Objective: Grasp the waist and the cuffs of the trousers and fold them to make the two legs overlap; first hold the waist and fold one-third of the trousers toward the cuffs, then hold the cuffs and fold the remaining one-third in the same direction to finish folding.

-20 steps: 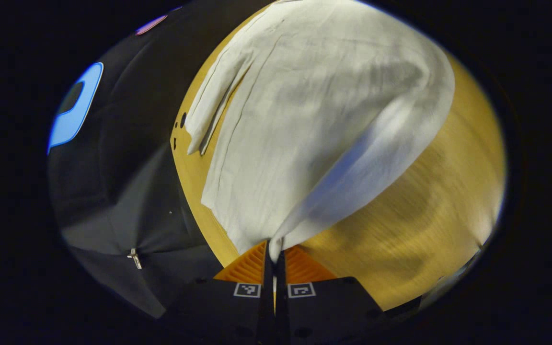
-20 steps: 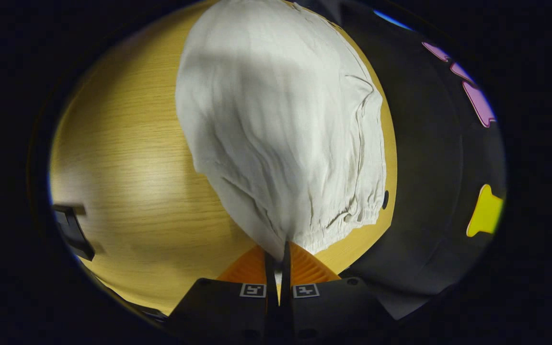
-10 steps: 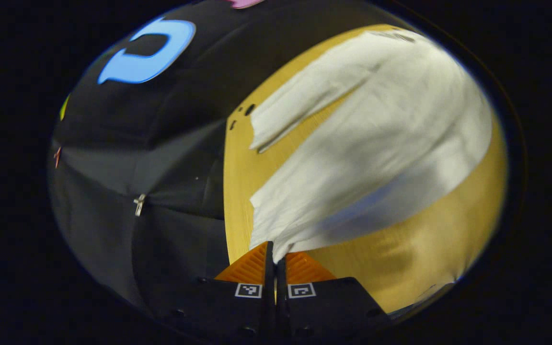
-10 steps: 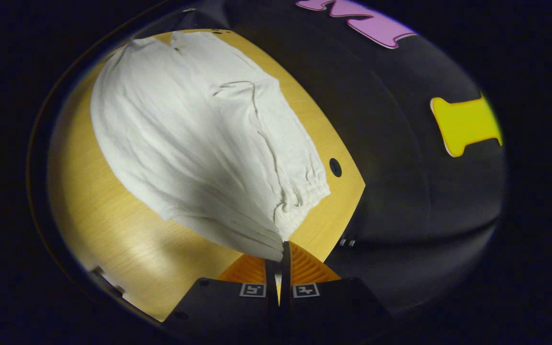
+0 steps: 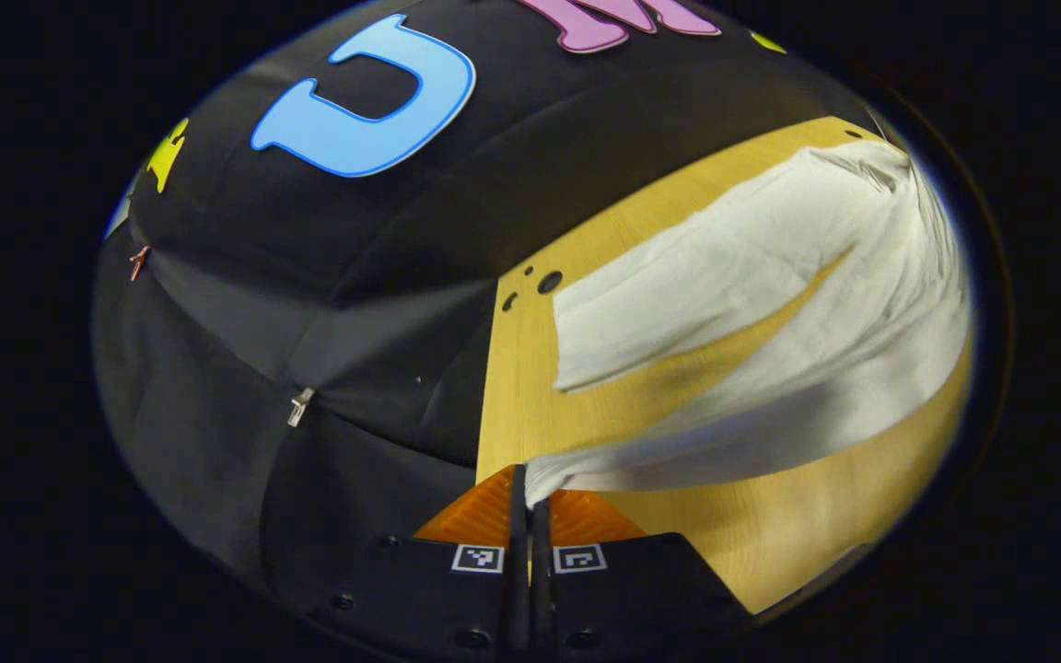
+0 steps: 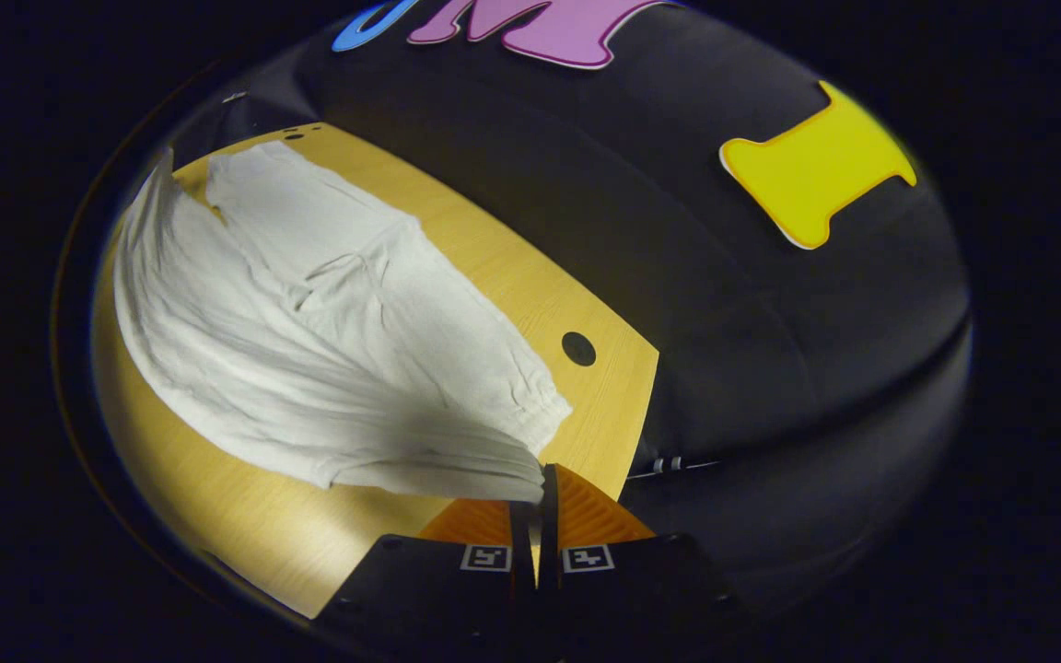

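White trousers (image 5: 770,304) lie across a light wooden table (image 5: 530,405). In the left gripper view my left gripper (image 5: 528,479) is shut on the cuff of one leg, which is lifted off the table; the other leg (image 5: 678,295) lies flat behind it. In the right gripper view my right gripper (image 6: 538,477) is shut on the elastic waist (image 6: 530,419) of the trousers (image 6: 309,341), with the lifted fabric stretching away to the left above the table (image 6: 613,396).
Round holes (image 5: 549,282) mark the table's corner by the cuffs, and another hole (image 6: 577,348) sits near the waist. The table edge (image 5: 489,396) drops off just beside both grippers, with the booth's black cloth wall (image 6: 770,368) beyond.
Both grippers have swung over toward the far side of the table, carrying the lifted leg and waist edge with them. More of the wall shows in both views.
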The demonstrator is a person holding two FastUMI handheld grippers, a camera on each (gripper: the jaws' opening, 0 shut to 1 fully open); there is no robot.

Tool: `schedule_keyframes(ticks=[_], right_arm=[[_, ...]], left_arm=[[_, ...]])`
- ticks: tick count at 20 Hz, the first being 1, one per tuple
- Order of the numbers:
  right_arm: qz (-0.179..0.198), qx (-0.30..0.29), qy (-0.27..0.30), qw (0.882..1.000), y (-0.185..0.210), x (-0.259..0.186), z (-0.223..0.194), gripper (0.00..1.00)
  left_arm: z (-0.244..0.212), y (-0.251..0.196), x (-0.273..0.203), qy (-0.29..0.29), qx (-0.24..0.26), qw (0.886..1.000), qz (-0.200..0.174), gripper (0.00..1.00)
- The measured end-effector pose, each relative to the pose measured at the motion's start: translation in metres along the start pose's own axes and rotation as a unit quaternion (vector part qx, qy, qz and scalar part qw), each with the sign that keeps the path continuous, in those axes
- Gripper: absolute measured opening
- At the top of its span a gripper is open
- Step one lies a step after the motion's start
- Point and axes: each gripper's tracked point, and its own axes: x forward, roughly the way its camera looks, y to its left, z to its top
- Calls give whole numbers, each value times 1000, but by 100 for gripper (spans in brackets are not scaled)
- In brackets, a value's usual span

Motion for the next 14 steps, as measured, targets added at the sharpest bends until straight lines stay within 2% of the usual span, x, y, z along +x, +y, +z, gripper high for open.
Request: schedule_keyframes(ticks=[3,4,5,9,14], right_arm=[[-10,64,-25,998,-14,9,27,5],[-11,79,-27,996,-18,14,34,10],[-12,93,-28,995,-23,18,40,5],[-25,165,-42,985,-41,52,78,5],[-30,203,-24,978,-45,98,95,5]], left_arm=[[41,10,21,-20,-50,998,-13,5],[55,13,29,-25,-79,996,-18,5],[69,19,38,-31,-105,994,-19,5],[115,36,88,-40,-175,983,-29,5],[135,19,168,-6,-219,974,-52,5]])
